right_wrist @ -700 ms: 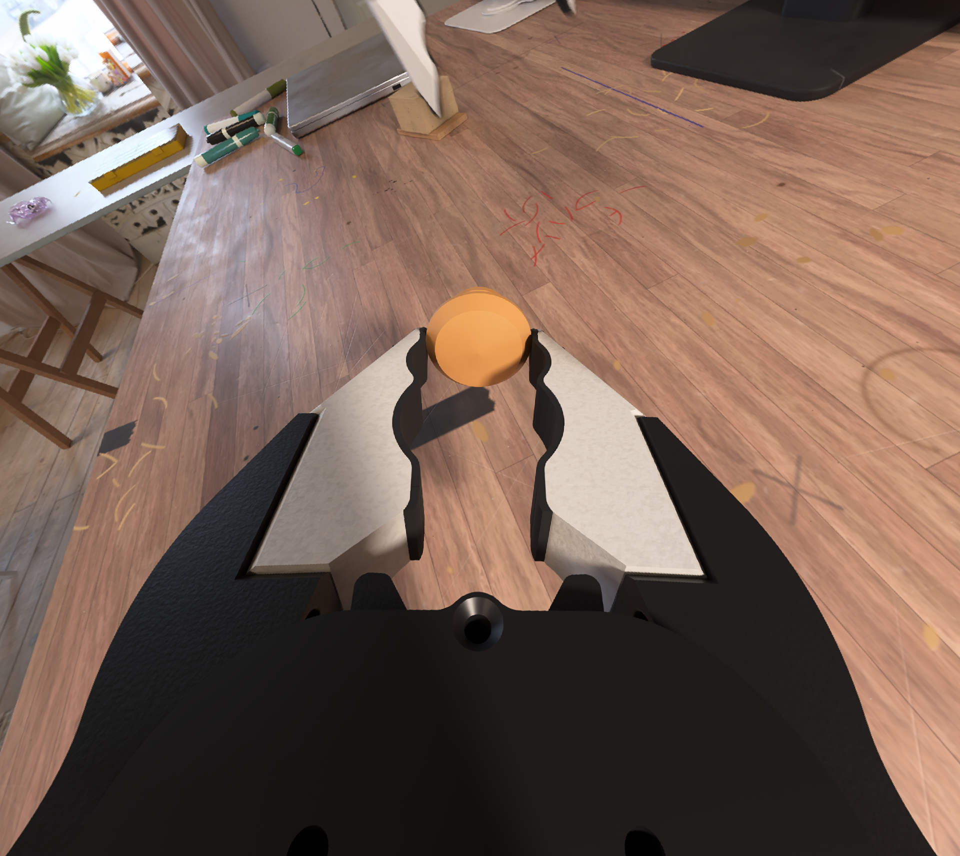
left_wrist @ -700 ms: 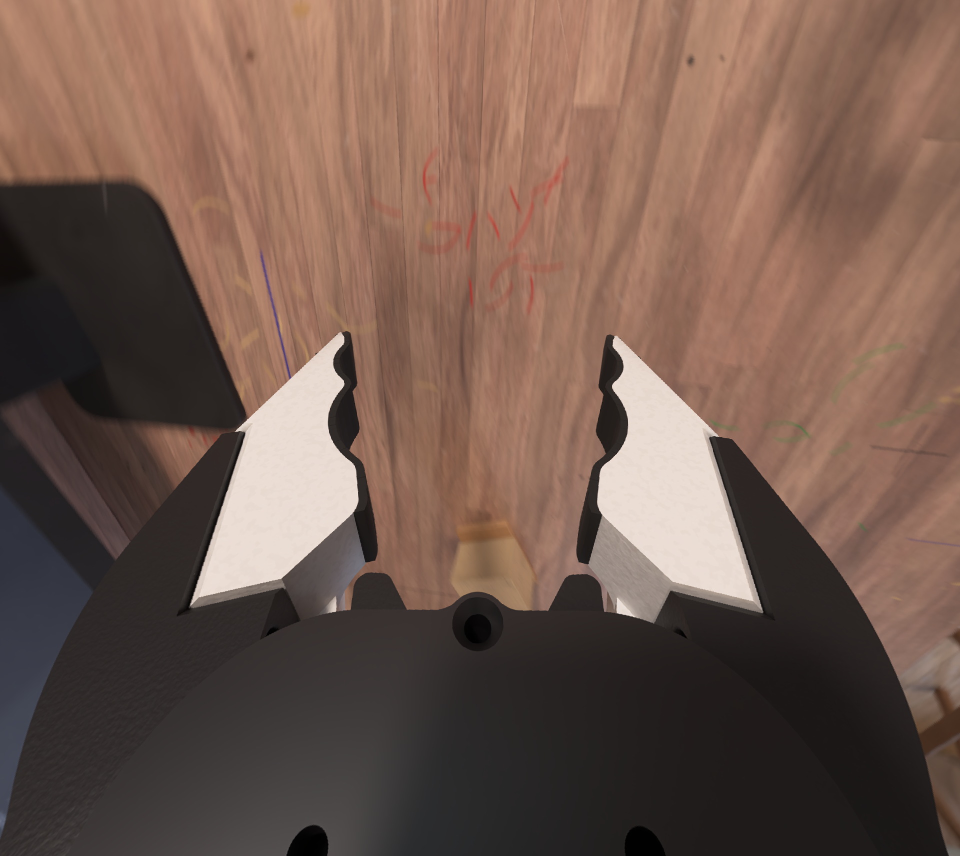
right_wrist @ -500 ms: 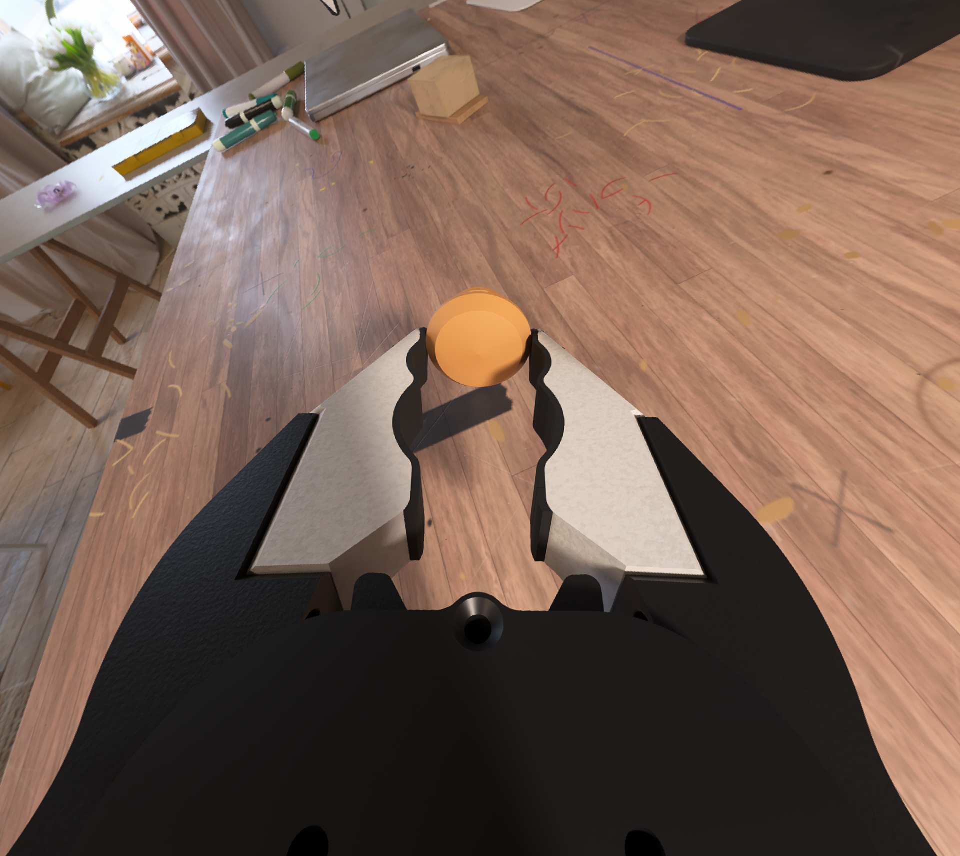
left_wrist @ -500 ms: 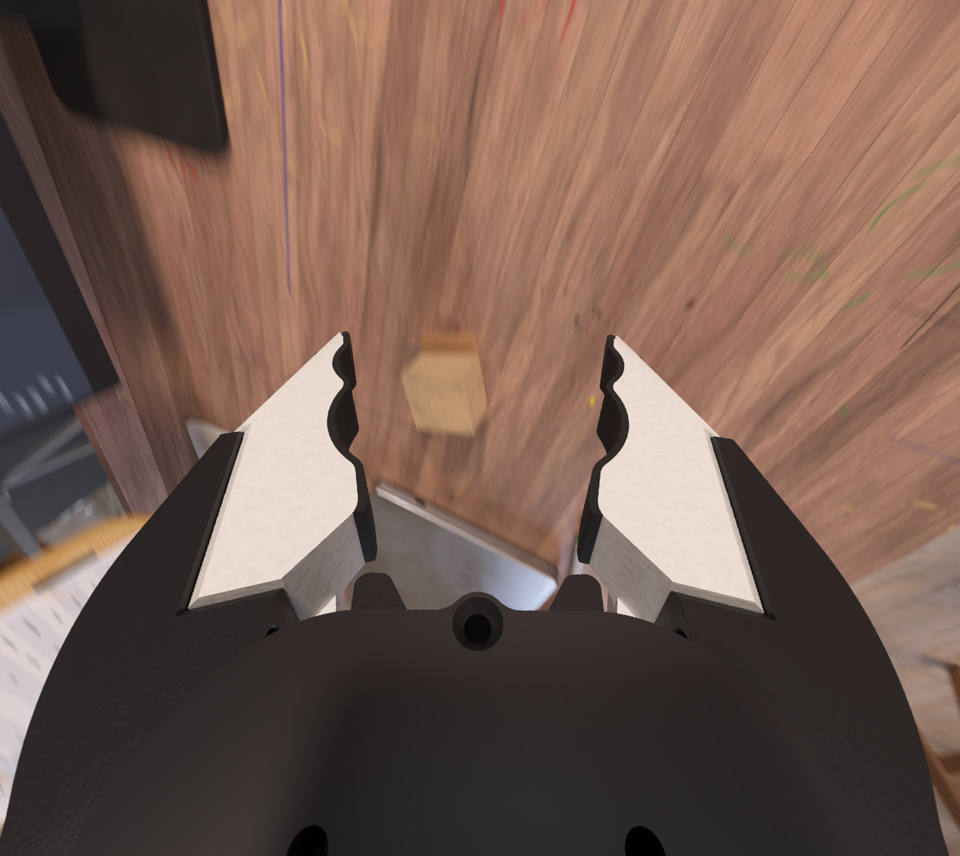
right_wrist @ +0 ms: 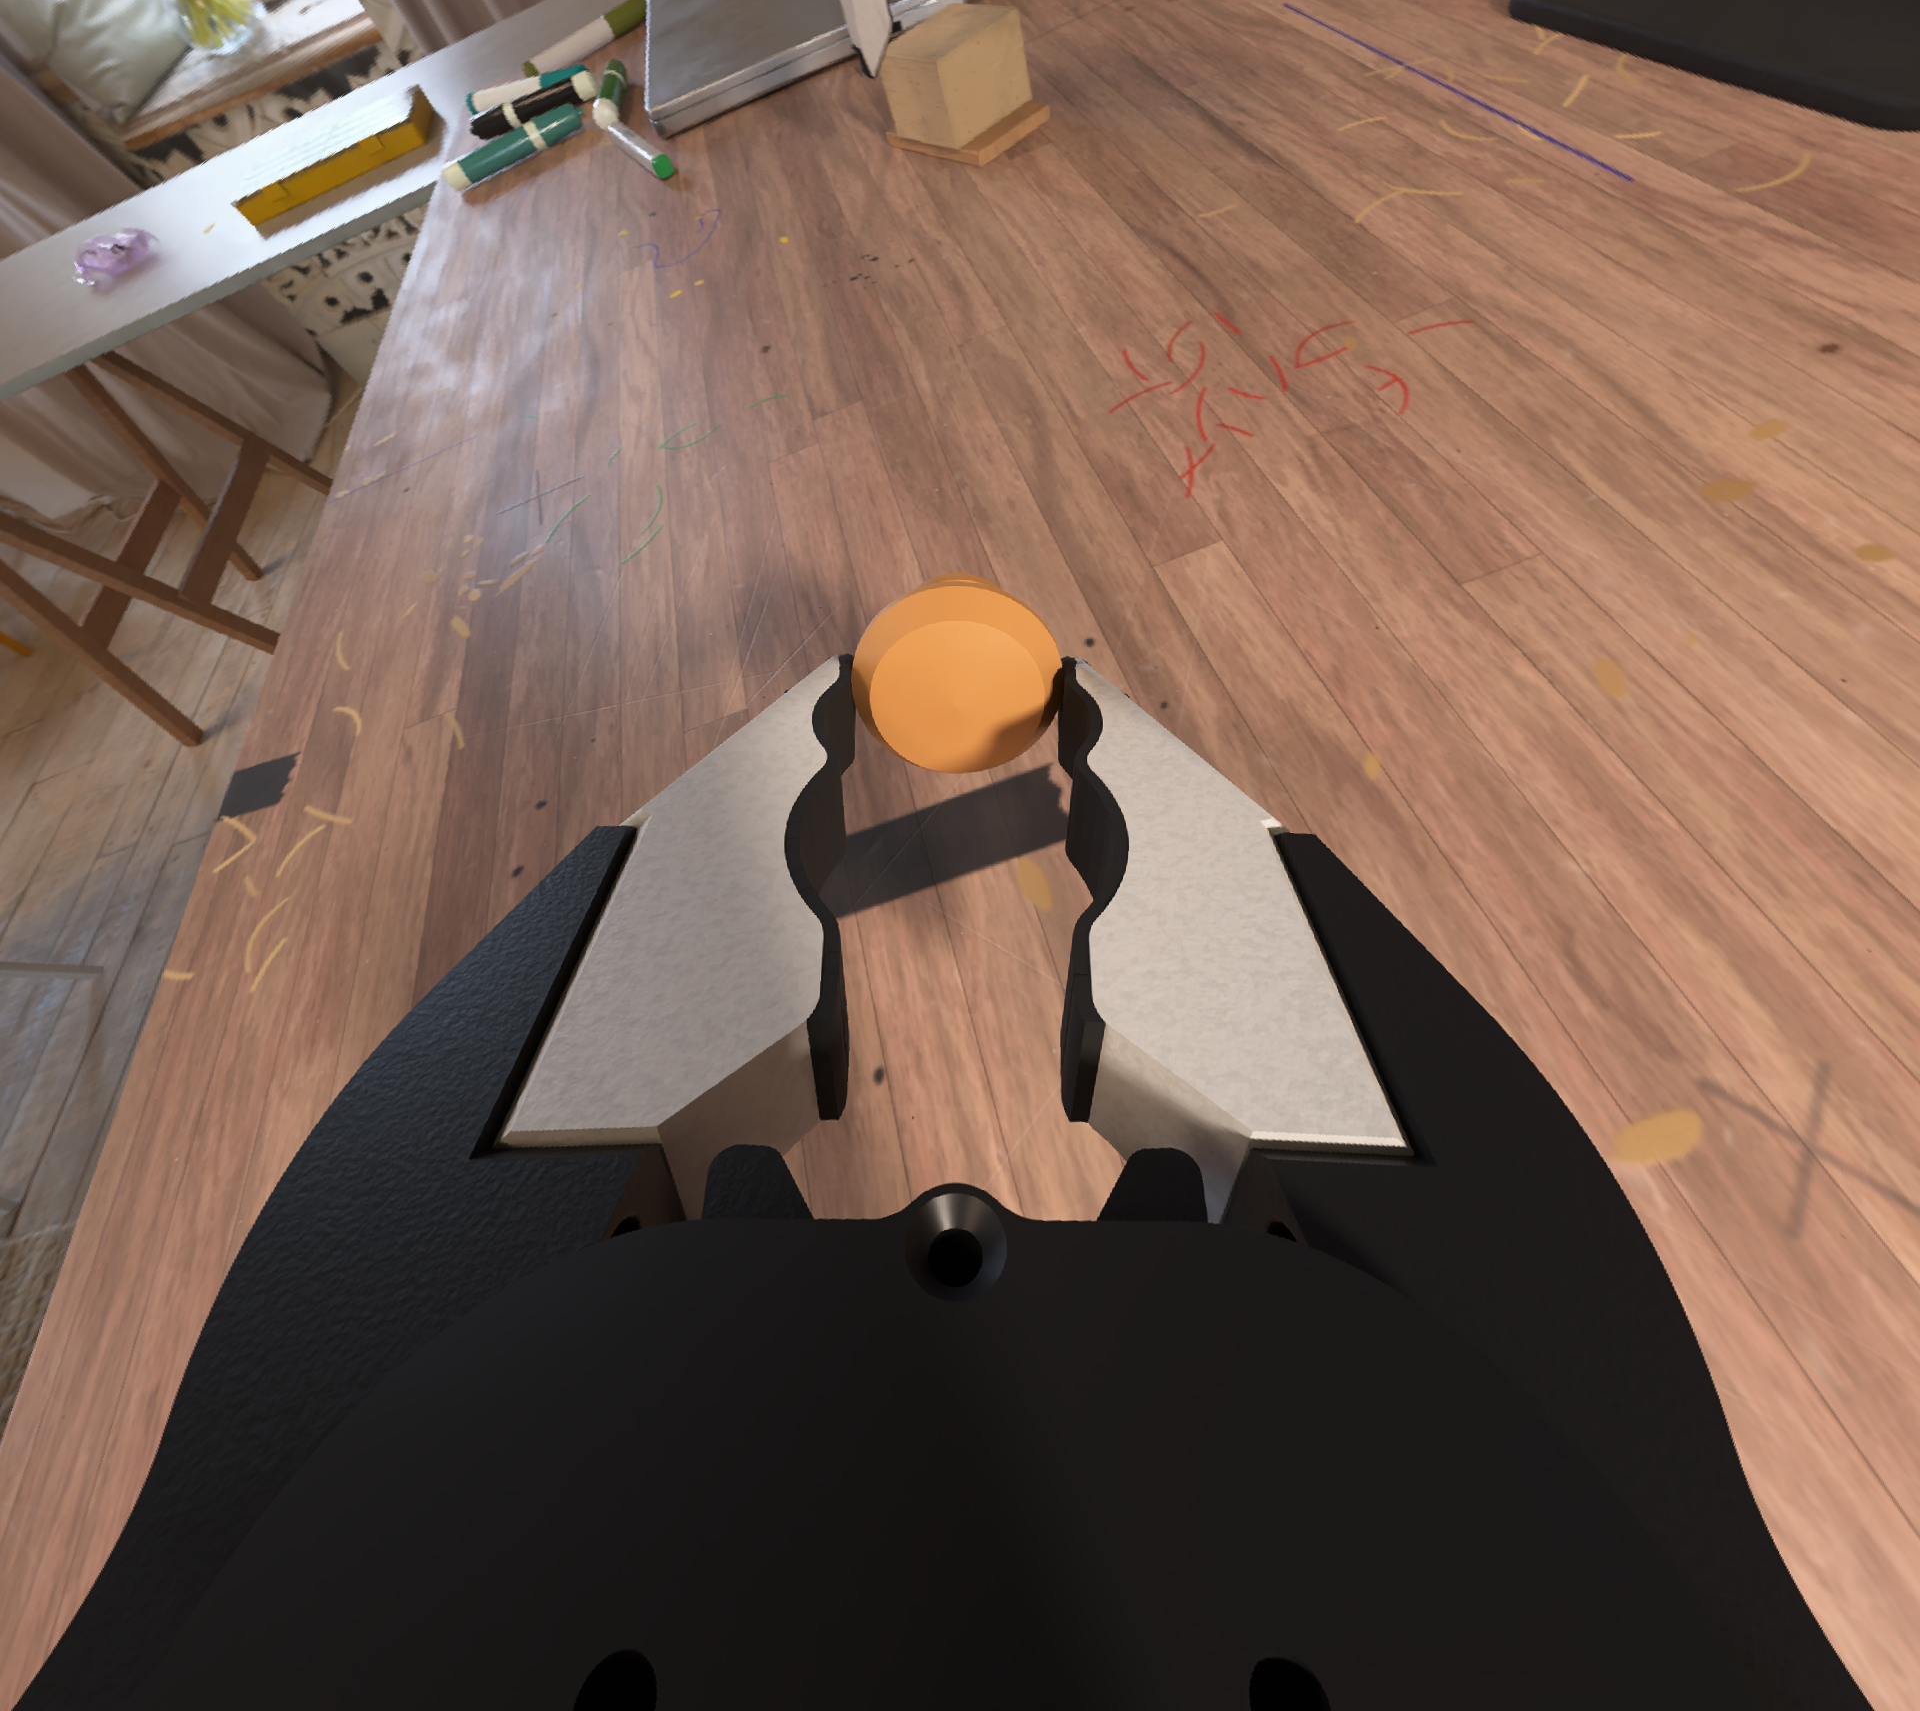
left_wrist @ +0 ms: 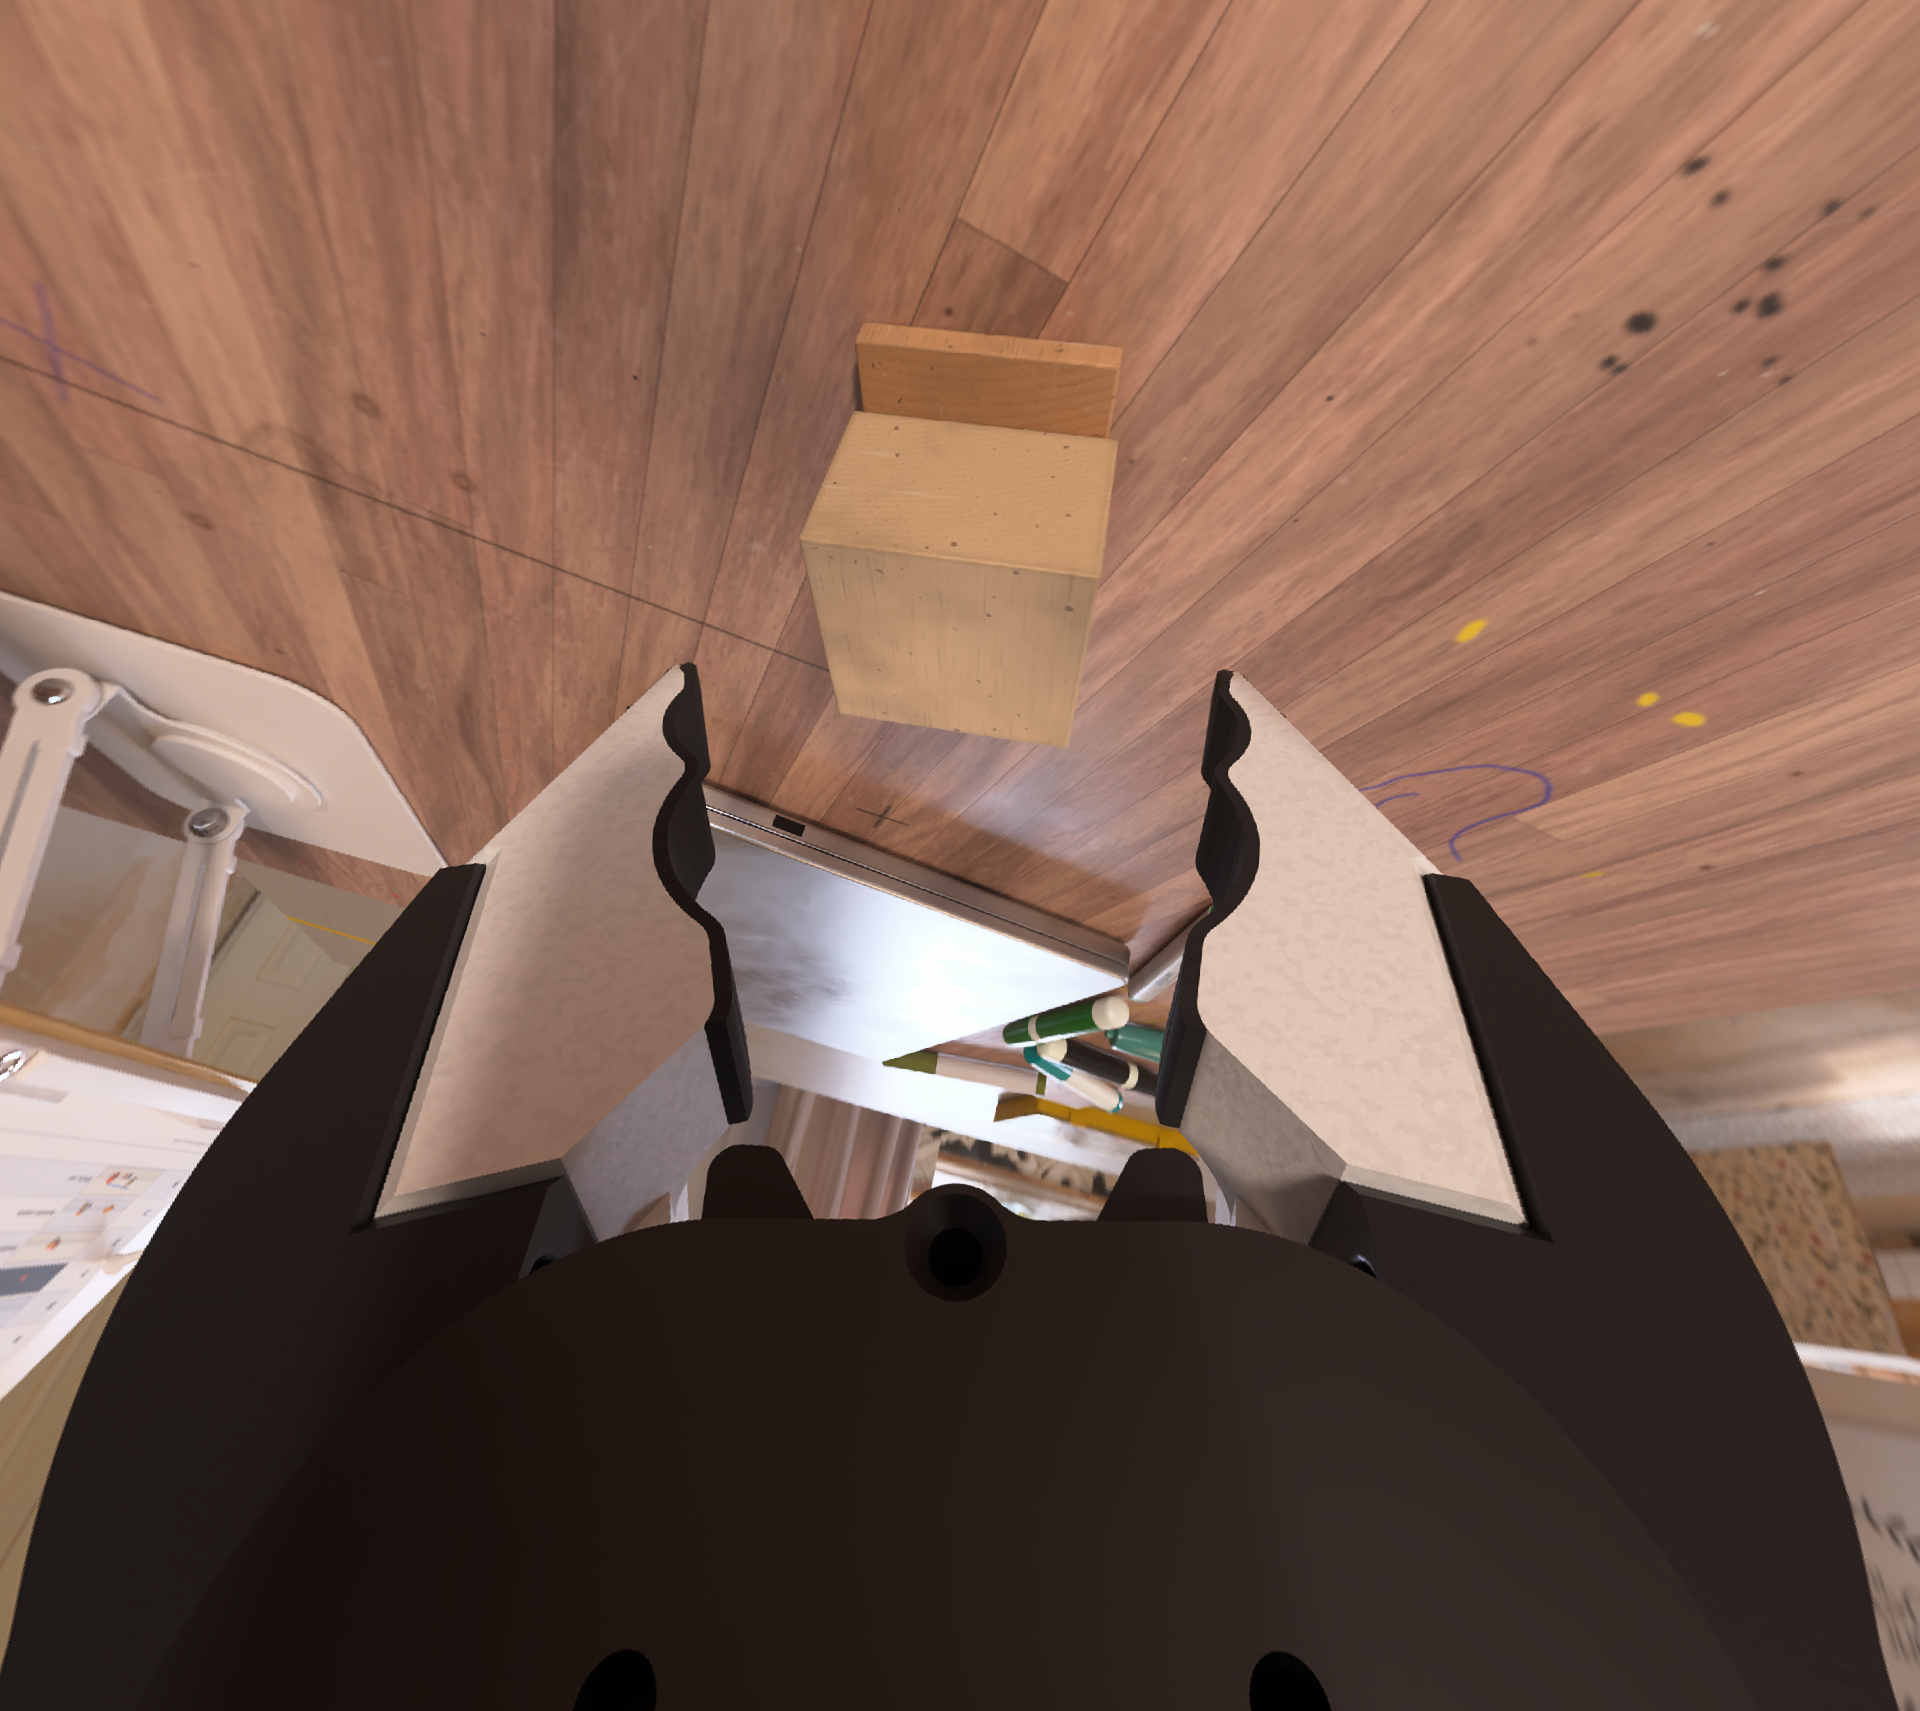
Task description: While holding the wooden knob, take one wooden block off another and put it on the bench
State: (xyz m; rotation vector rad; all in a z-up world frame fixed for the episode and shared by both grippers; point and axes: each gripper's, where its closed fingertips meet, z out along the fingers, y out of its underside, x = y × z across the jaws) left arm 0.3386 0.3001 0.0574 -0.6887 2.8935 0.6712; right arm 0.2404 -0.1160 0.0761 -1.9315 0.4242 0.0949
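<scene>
wooden knob (right_wrist: 954, 687): orange, plain, no grain seen
upper wooden block (left_wrist: 954, 586): pale tan, fine dark specks
lower wooden block (left_wrist: 987, 379): thin slab, darker orange-brown
tabletop (right_wrist: 1351, 622): reddish-brown planks, marked with red, yellow, green and blue scribbles
right gripper (right_wrist: 954, 674): black body, off-white speckled fingers, black inner edges
left gripper (left_wrist: 954, 695): dark brown-black body, off-white speckled fingers
markers (right_wrist: 530, 113): green, black and white, at the far left
flat case (right_wrist: 758, 35): silver-grey, at the far edge
</scene>
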